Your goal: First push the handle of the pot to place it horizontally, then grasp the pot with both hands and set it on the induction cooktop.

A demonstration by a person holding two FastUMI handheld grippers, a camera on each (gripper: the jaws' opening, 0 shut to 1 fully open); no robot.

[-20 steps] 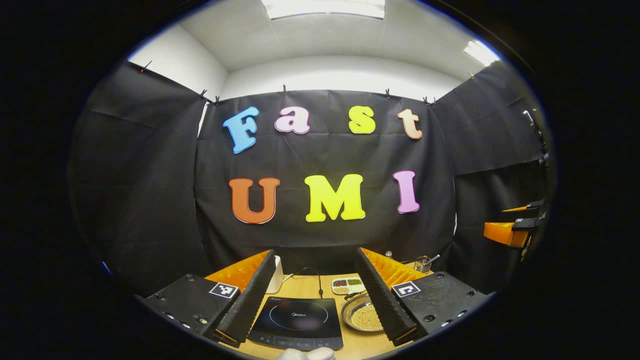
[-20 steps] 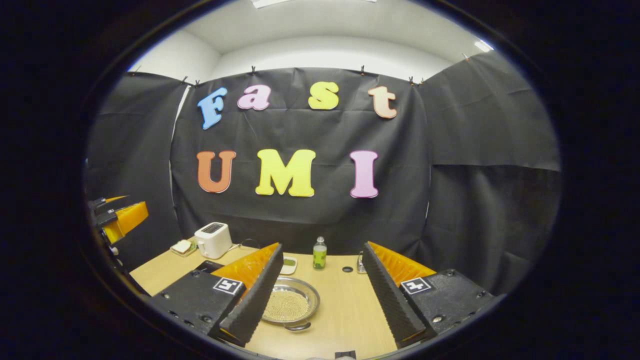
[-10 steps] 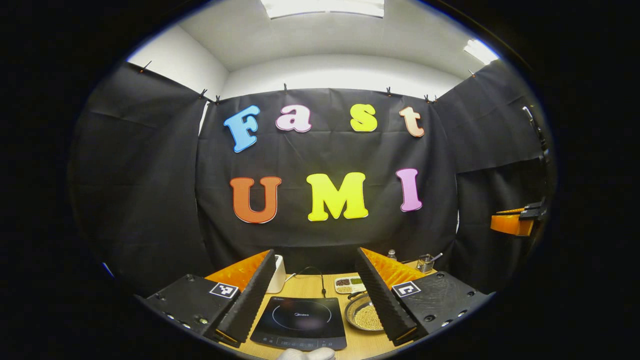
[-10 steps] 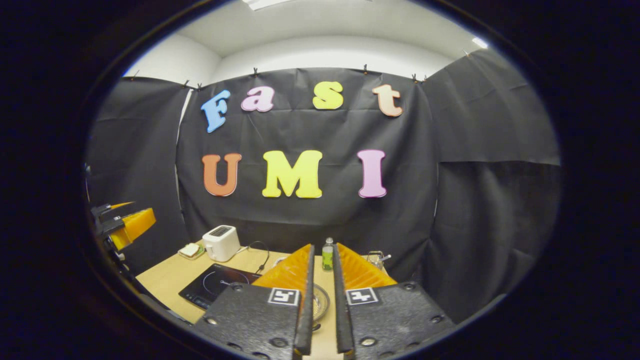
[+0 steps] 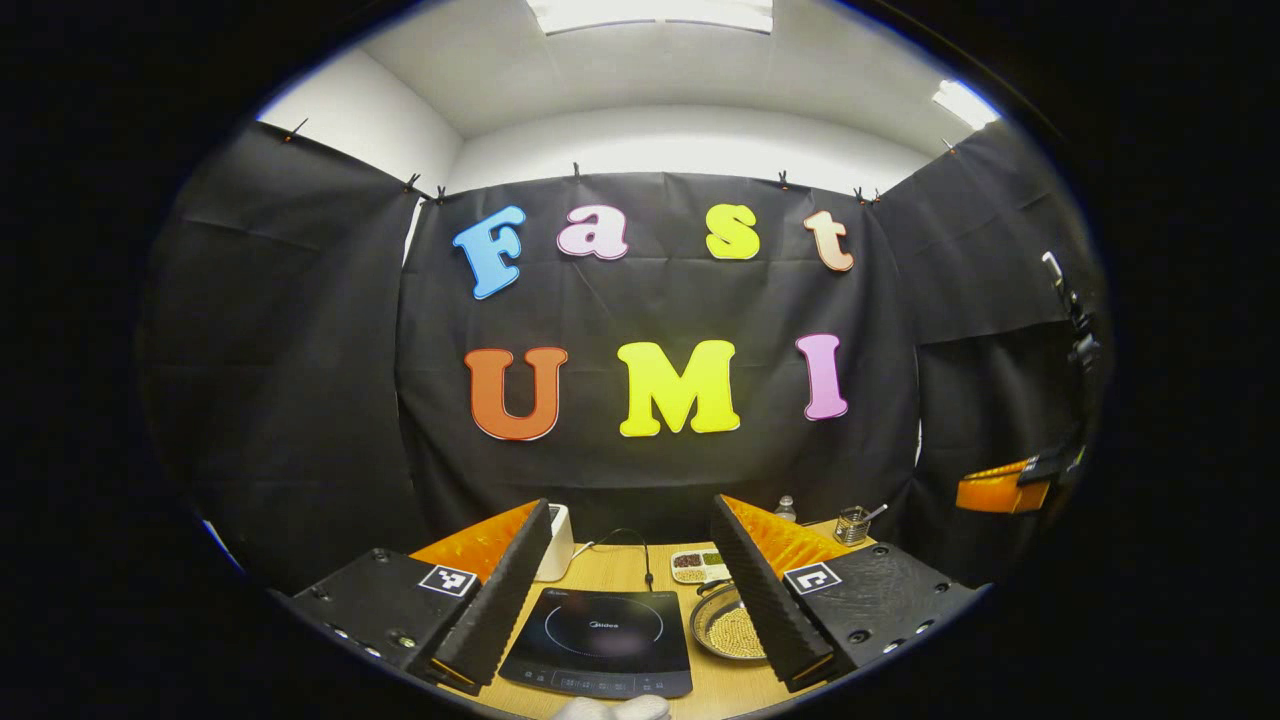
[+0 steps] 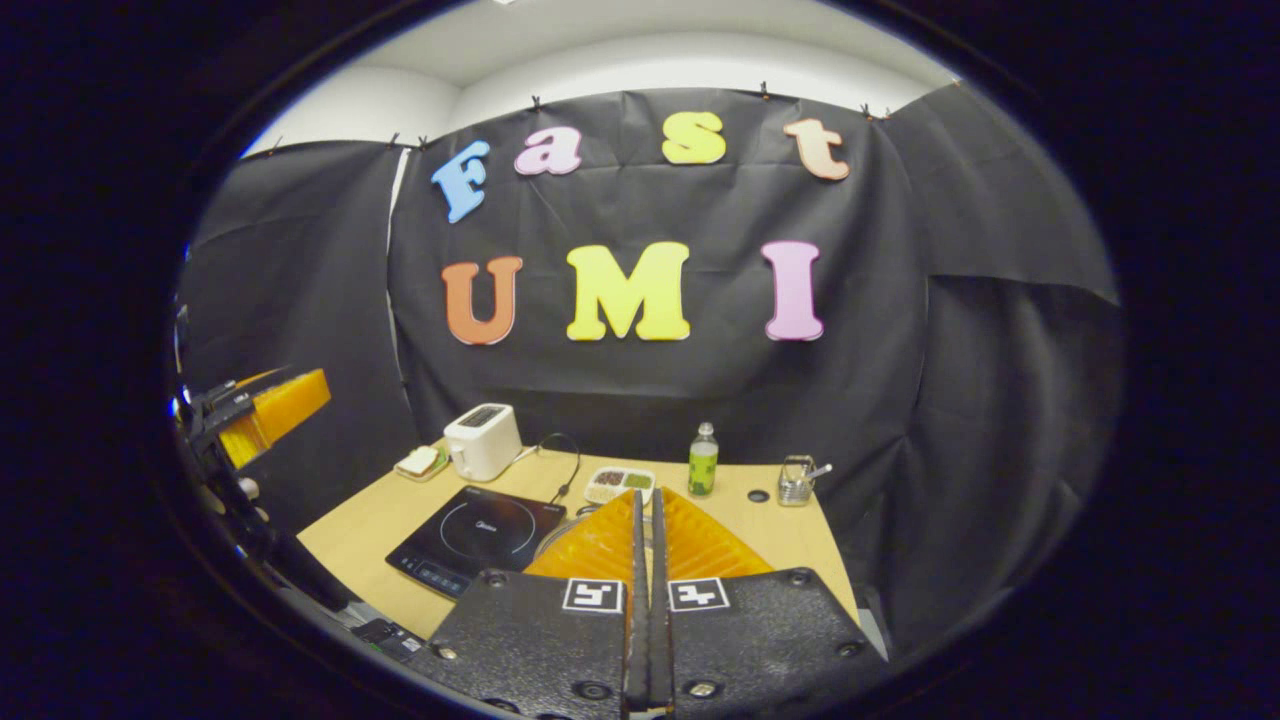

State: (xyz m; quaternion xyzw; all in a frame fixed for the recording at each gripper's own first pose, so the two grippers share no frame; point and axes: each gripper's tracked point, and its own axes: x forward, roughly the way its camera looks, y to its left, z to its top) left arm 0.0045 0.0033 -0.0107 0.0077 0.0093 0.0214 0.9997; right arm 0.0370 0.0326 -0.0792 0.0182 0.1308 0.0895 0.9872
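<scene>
Lying beyond right hand-held gripper [image 6: 645, 520], seemingly, pot [image 5: 728, 632]

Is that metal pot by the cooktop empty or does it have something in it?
Not empty. In the left gripper view the pot, standing on the table right of the cooktop, holds a layer of small pale yellow grains or beans.

— What's on the table [image 6: 770, 540] from my right gripper view?
— I see the induction cooktop [image 6: 478, 540] front left, toaster [image 6: 483, 441] behind it, bottle [image 6: 703, 459] further right.
— And the pot [image 5: 728, 633]?
— Just right of the cooktop
</scene>
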